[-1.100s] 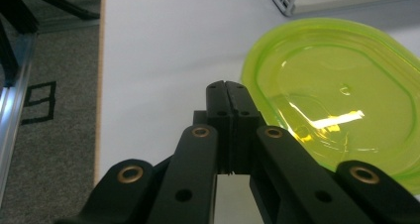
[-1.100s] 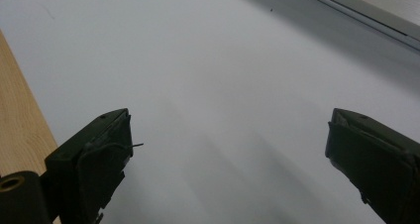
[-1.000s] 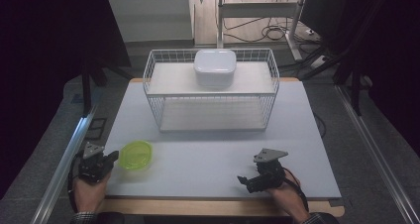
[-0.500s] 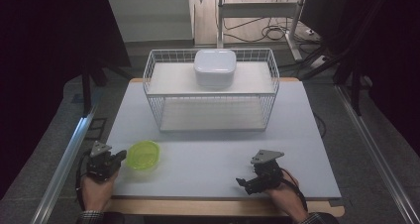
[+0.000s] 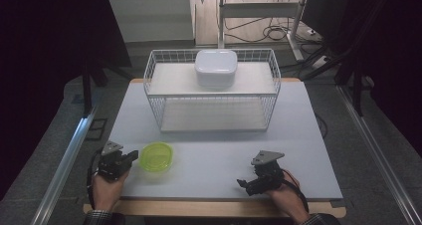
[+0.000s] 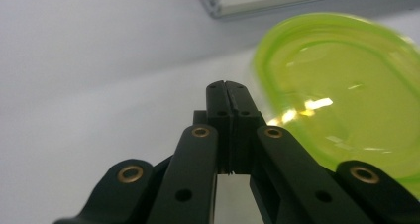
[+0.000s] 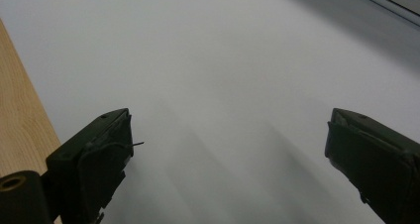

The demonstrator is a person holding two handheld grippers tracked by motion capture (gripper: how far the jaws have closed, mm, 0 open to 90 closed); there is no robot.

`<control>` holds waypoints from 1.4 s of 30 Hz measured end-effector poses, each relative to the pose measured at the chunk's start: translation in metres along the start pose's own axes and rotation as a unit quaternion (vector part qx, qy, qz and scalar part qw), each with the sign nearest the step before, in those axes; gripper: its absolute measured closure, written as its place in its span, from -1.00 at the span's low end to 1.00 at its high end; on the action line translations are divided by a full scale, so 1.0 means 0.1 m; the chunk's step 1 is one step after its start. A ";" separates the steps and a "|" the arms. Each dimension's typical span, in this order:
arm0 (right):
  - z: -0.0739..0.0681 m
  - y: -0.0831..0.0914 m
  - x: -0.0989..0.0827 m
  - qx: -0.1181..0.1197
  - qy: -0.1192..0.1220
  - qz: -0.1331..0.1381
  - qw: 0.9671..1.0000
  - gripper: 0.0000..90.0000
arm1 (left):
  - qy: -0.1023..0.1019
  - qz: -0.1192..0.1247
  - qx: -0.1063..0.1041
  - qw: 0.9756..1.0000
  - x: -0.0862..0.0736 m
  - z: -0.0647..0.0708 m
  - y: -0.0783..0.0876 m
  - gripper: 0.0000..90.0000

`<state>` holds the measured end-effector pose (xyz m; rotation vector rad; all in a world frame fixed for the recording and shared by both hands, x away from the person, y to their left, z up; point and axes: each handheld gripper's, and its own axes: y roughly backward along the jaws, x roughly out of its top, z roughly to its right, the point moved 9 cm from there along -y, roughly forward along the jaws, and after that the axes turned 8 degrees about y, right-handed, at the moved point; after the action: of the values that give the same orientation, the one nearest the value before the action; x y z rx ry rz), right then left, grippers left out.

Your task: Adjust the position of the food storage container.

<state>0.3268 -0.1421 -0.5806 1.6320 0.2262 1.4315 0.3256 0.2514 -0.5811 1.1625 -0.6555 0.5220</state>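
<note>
A round, translucent green container (image 5: 156, 157) lies on the pale table mat near the front left. My left gripper (image 5: 131, 157) is shut with nothing between its jaws, and its tip sits at the container's left rim. In the left gripper view the closed jaw tips (image 6: 225, 85) lie right beside the green container (image 6: 346, 90); I cannot tell whether they touch. My right gripper (image 5: 245, 184) rests low at the front right, open and holding nothing. In the right gripper view its fingers (image 7: 94, 159) stand wide apart over bare mat.
A white wire rack (image 5: 214, 116) stands across the back middle of the mat, with a white lidded box (image 5: 215, 68) on its upper level. The wooden table edge (image 5: 214, 208) runs along the front. Metal rails flank both sides of the table.
My left gripper has moved to the right along the mat, and the green container has slid to the right ahead of it. The right gripper has stayed put.
</note>
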 end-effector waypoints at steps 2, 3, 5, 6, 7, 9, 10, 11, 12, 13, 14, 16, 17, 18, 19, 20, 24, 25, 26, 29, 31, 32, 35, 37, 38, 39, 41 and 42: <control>0.00 0.00 0.00 -0.001 -0.001 0.000 1.000 -0.90 | -0.002 -0.014 -0.006 1.000 -0.05 -0.04 -0.03 1.00; 0.00 0.00 0.00 0.000 -0.001 0.000 1.000 -0.90 | -0.001 -0.020 -0.012 1.000 -0.07 -0.03 -0.05 1.00; 0.00 0.00 0.00 0.000 0.000 -0.001 1.000 -0.90 | -0.004 -0.028 -0.028 0.999 -0.09 0.01 -0.08 1.00; 0.00 0.00 0.00 0.000 0.001 -0.001 1.000 -0.90 | -0.008 -0.033 -0.034 0.999 -0.10 0.05 -0.10 1.00; 0.00 0.00 0.00 0.000 0.002 -0.001 1.000 -0.90 | -0.012 -0.037 -0.036 0.999 -0.11 0.07 -0.12 1.00; 0.00 0.00 0.00 0.000 0.002 -0.001 1.000 -0.90 | -0.023 -0.047 -0.044 0.998 -0.13 0.14 -0.16 1.00; 0.00 0.00 0.00 0.000 0.002 -0.001 1.000 -0.90 | -0.024 -0.048 -0.046 0.997 -0.13 0.15 -0.17 1.00; 0.00 0.00 0.00 0.000 0.002 -0.001 1.000 -0.90 | -0.024 -0.049 -0.049 0.997 -0.13 0.16 -0.17 1.00; 0.00 0.00 0.00 -0.001 0.001 -0.001 1.000 -0.90 | -0.020 -0.049 -0.057 0.997 -0.13 0.18 -0.18 1.00; 0.00 0.00 0.00 -0.001 0.001 0.000 1.000 -0.90 | -0.018 -0.050 -0.062 0.997 -0.13 0.19 -0.19 1.00; 0.00 0.00 0.00 -0.001 0.001 0.000 1.000 -0.90 | -0.019 -0.052 -0.065 0.996 -0.14 0.20 -0.20 1.00; 0.00 0.00 0.00 -0.002 0.002 0.000 1.000 -0.90 | -0.024 -0.057 -0.070 0.996 -0.15 0.24 -0.23 1.00; 0.00 0.00 0.00 -0.002 0.002 0.000 1.000 -0.90 | -0.026 -0.059 -0.072 0.995 -0.15 0.25 -0.23 1.00; 0.00 0.00 0.00 -0.001 0.002 -0.001 1.000 -0.90 | -0.029 -0.061 -0.075 0.995 -0.15 0.28 -0.25 1.00; 0.00 0.00 0.00 -0.002 0.003 -0.001 1.000 -0.90 | -0.030 -0.062 -0.077 0.995 -0.15 0.30 -0.26 1.00; 0.00 0.00 0.00 -0.002 0.004 -0.002 1.000 -0.90 | -0.031 -0.063 -0.082 0.994 -0.15 0.34 -0.27 1.00; 0.00 -0.01 0.00 -0.005 0.006 -0.001 1.000 -0.90 | -0.037 -0.070 -0.095 0.992 -0.14 0.45 -0.33 1.00; 0.00 -0.01 0.00 -0.004 0.006 -0.001 1.000 -0.90 | -0.042 -0.071 -0.096 0.992 -0.14 0.49 -0.35 1.00; 0.01 -0.01 0.00 -0.005 0.006 -0.001 1.000 -0.90 | -0.044 -0.073 -0.097 0.992 -0.14 0.51 -0.36 1.00; 0.00 -0.01 0.00 -0.004 0.006 -0.001 1.000 -0.90 | -0.054 -0.074 -0.107 0.990 -0.13 0.62 -0.41 1.00; 0.00 -0.02 0.00 -0.005 0.007 -0.002 1.000 -0.90 | -0.061 -0.078 -0.109 0.989 -0.14 0.67 -0.44 1.00; 0.00 -0.02 0.00 -0.005 0.007 -0.002 1.000 -0.90 | -0.065 -0.079 -0.110 0.989 -0.14 0.70 -0.45 1.00; 0.00 -0.03 0.00 -0.006 0.008 -0.003 1.000 -0.90 | -0.071 -0.079 -0.119 0.987 -0.14 0.79 -0.48 1.00; 0.00 -0.03 0.00 -0.006 0.009 -0.004 1.000 -0.90 | -0.075 -0.079 -0.124 0.986 -0.14 0.84 -0.49 1.00; 0.00 -0.03 -0.01 -0.006 0.010 -0.004 1.000 -0.90 | -0.075 -0.079 -0.128 0.986 -0.14 0.87 -0.50 1.00; 0.00 -0.03 -0.01 -0.006 0.010 -0.004 1.000 -0.90 | -0.079 -0.081 -0.131 0.985 -0.15 0.91 -0.51 1.00; 0.00 -0.04 -0.01 -0.006 0.010 -0.005 1.000 -0.90 | -0.085 -0.084 -0.134 0.984 -0.16 0.96 -0.52 1.00; 0.00 -0.04 -0.01 -0.006 0.010 -0.005 1.000 -0.90 | -0.086 -0.086 -0.135 0.983 -0.16 0.98 -0.53 1.00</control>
<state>0.3282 -0.1406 -0.5838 1.6064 0.2366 1.4390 0.3304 0.1409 -0.6027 1.0025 -0.7415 0.1812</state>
